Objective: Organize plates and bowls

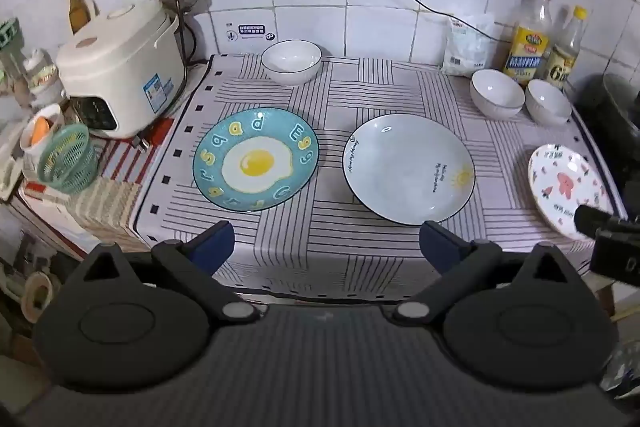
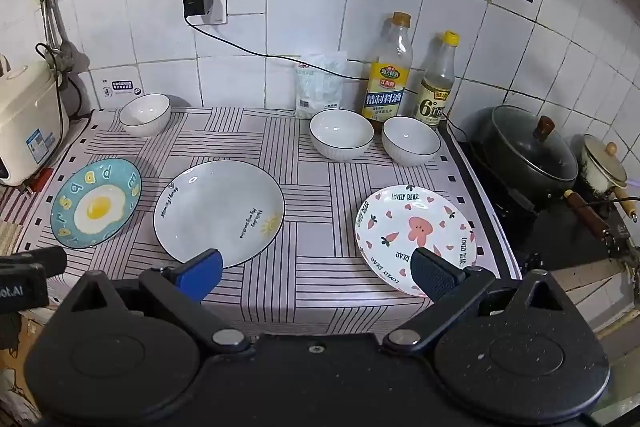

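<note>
Left wrist view: the left gripper [image 1: 326, 247] stands wide open with nothing between its two blue fingers [image 1: 214, 243], above the near edge of the striped tablecloth [image 1: 320, 251]. On the cloth there are three plates and three bowls. The egg plate [image 1: 255, 164], blue-green with a fried egg picture, lies at 11 o'clock from the gripper. The pale plate [image 1: 408, 169] with a small sun lies at 1 o'clock, near the egg plate but apart from it. The pink plate [image 1: 568, 189] lies at 3 o'clock by the right edge of the cloth, partly covered by a dark part of the other tool. One white bowl [image 1: 291, 61] stands alone at 12 o'clock, by the wall. Two more bowls [image 1: 497, 93] stand side by side at 2 o'clock, very close together. Behind them are two bottles [image 1: 530, 35] and one white bag [image 1: 468, 45]. One rice cooker [image 1: 120, 71] sits at 10 o'clock, off the cloth.

Right wrist view: the right gripper [image 2: 316, 273] is also spread open and grasps nothing. Its right finger [image 2: 434, 273] shows in front of the pink plate's near rim; whether it touches I cannot tell. Its left finger shows over the pale plate's near edge. The same three plates and three bowls are seen. One black lidded pot [image 2: 528, 155] and one small cream pot [image 2: 604, 167] stand at 2 o'clock, off the cloth.
</note>
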`<state>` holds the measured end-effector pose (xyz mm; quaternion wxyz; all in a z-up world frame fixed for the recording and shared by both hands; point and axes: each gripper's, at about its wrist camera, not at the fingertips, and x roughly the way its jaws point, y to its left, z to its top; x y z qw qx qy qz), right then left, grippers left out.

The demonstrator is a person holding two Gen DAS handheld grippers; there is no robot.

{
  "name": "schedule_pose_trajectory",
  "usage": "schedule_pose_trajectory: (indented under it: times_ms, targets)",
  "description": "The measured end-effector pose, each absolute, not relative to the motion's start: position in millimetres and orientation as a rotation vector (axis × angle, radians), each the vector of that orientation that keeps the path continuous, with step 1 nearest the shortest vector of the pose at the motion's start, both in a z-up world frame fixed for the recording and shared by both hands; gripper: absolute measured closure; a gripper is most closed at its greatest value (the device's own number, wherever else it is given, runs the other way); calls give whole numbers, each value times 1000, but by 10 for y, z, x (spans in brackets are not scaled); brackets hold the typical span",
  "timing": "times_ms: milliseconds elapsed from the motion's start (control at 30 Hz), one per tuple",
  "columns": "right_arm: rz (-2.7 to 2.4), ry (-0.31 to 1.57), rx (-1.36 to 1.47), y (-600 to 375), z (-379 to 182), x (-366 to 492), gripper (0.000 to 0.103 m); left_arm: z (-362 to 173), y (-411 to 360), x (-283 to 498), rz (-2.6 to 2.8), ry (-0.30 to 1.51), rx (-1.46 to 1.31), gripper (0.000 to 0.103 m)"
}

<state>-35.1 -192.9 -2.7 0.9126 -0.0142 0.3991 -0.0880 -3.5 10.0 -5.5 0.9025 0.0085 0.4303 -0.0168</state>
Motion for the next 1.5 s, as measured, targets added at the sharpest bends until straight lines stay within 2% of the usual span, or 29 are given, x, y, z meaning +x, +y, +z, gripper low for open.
schedule_pose_trajectory:
  times_ms: [1033,1500]
  targets:
    - [-177,823,-1,-1974,-148,-362,1,-68,86,-192,-51,803,95,1]
    - [-186,821,-8,-2029,-177,-459,1,-115,143,-258,-60,828,107,1]
